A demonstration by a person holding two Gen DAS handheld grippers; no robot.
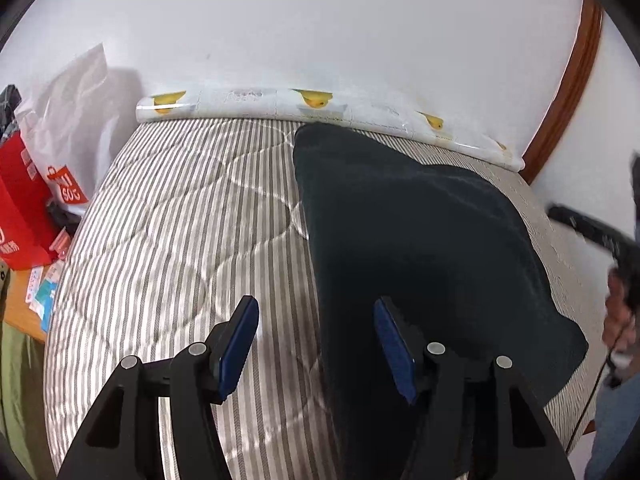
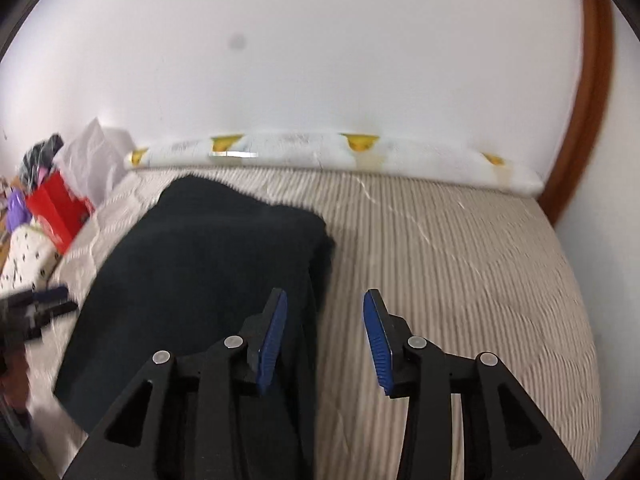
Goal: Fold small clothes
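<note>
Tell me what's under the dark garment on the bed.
The dark garment lies on the striped quilt, which shows all around it. Whatever sits directly beneath the cloth is covered; only quilt is visible at its edges.

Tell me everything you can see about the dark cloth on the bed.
The dark cloth is very dark, soft and matte, and looks like knit fabric. It lies folded flat in a rough rectangle on the striped quilt, its far end near the wall. Neither claw grips it; both are open above its near edges.
</note>
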